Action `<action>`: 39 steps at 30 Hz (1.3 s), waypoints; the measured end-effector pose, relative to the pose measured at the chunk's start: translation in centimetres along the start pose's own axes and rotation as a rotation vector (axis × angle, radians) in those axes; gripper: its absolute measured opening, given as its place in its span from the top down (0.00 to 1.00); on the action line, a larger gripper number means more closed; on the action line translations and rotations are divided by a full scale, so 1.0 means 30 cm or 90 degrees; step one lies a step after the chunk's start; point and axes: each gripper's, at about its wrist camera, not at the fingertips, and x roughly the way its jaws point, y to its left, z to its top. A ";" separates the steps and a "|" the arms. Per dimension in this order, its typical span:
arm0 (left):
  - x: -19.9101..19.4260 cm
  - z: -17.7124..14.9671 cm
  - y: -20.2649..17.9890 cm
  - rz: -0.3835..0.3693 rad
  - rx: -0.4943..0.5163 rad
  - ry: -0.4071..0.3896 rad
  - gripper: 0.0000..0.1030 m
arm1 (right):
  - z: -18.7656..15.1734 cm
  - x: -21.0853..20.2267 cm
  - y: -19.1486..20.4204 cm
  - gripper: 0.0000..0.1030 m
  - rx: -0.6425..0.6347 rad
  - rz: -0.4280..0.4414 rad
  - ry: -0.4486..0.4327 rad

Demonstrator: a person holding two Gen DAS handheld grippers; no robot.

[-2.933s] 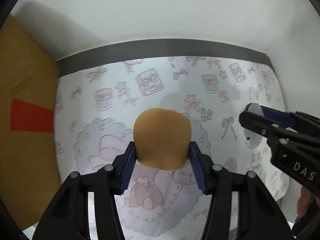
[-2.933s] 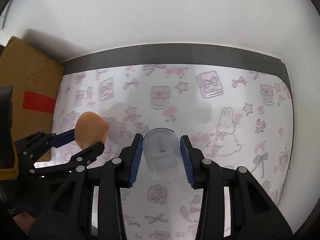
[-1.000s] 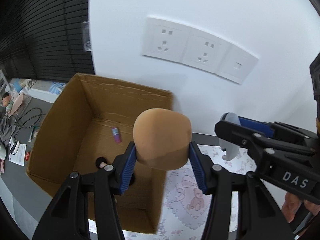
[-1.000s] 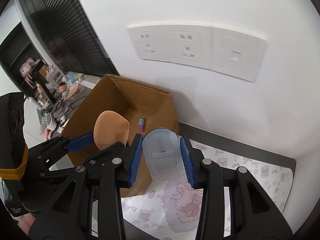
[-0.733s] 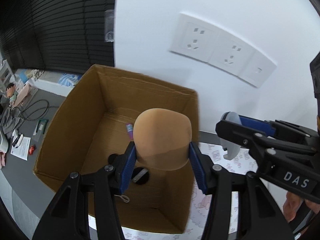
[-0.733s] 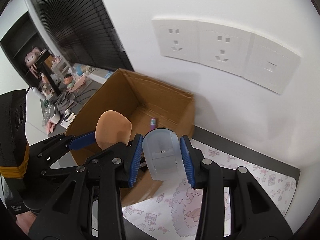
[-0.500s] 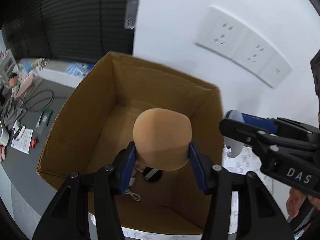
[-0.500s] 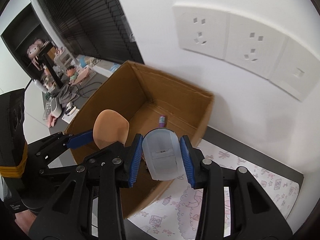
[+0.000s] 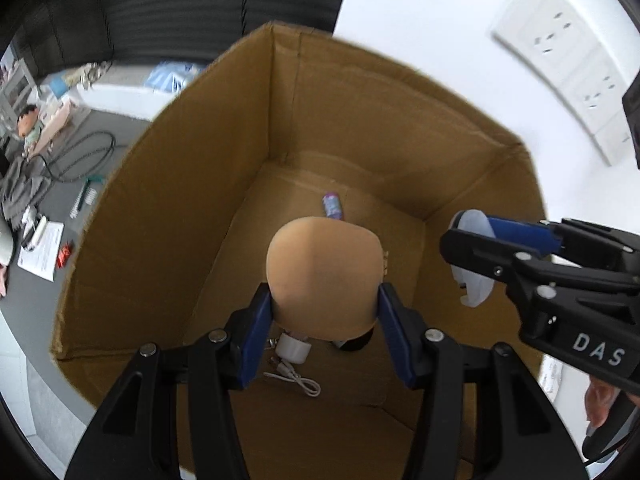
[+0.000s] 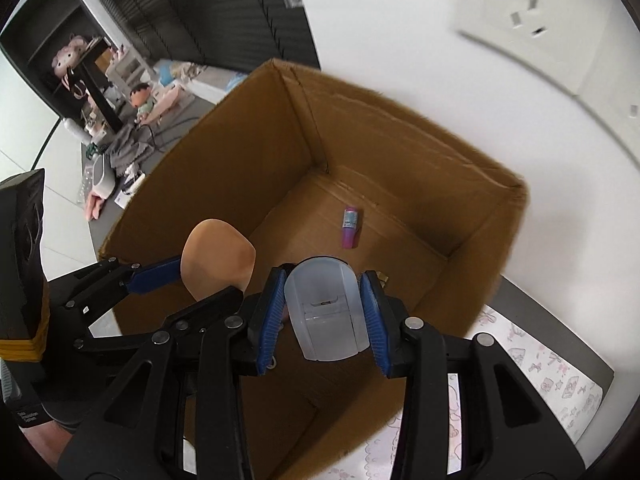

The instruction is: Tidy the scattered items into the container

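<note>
White wall sockets (image 9: 568,64), black blinds (image 10: 224,12)

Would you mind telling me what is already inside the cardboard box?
On the floor of the cardboard box lie a small purple tube, a white cable and a white round item. The held tan sponge covers part of a black object and anything else beneath it.

Both views look steeply down from above into the open cardboard box (image 9: 168,216), each along its own gripper's fingers and close over the rim. The left wrist view faces the box's floor with the right gripper (image 9: 476,264) entering at its right edge. The right wrist view shows the same box (image 10: 256,152) with the left gripper (image 10: 208,272) at its left. Both share the box floor and the small purple tube (image 9: 332,205) (image 10: 349,226)
</note>
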 end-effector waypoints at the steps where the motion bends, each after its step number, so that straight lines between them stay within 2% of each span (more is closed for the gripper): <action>1: 0.010 -0.002 0.004 0.002 -0.001 0.004 0.50 | 0.002 0.019 0.001 0.61 -0.001 -0.001 0.007; 7: 0.074 -0.021 0.013 0.018 -0.001 0.043 0.50 | 0.006 0.131 -0.007 0.61 -0.005 -0.016 0.058; 15: 0.077 -0.028 -0.003 0.041 0.008 0.051 0.50 | -0.004 0.209 0.017 0.61 -0.036 -0.051 0.113; 20: 0.064 -0.047 -0.019 0.051 0.020 0.053 0.42 | -0.001 0.213 0.026 0.61 -0.040 -0.057 0.120; 22: 0.055 -0.051 -0.019 0.051 0.019 0.049 0.34 | -0.002 0.206 0.026 0.60 -0.040 -0.056 0.119; 23: 0.049 -0.052 -0.019 0.051 0.017 0.046 0.31 | -0.002 0.200 0.027 0.57 -0.040 -0.056 0.116; 25: 0.036 -0.053 -0.017 0.051 0.015 0.040 0.17 | -0.002 0.183 0.030 0.50 -0.043 -0.062 0.106; 26: 0.028 -0.054 -0.015 0.054 0.016 0.035 0.15 | -0.002 0.174 0.031 0.44 -0.042 -0.063 0.102; 28: 0.012 -0.056 -0.021 0.059 0.020 0.027 0.10 | -0.001 0.151 0.035 0.40 -0.042 -0.057 0.091; 30: -0.007 -0.059 -0.029 0.058 0.026 0.015 0.09 | 0.001 0.122 0.042 0.25 -0.047 -0.070 0.076; 32: -0.023 -0.063 -0.033 0.059 0.025 0.007 0.09 | 0.003 0.092 0.048 0.19 -0.049 -0.080 0.060; 34: -0.042 -0.067 -0.042 0.063 0.025 0.000 0.00 | 0.004 0.062 0.052 0.17 -0.050 -0.082 0.050; 38: -0.082 -0.069 -0.063 0.066 0.031 -0.020 0.00 | -0.003 0.009 0.068 0.15 -0.067 -0.090 0.039; 39: -0.094 -0.071 -0.071 0.067 0.034 -0.024 0.00 | -0.006 -0.003 0.070 0.12 -0.068 -0.090 0.036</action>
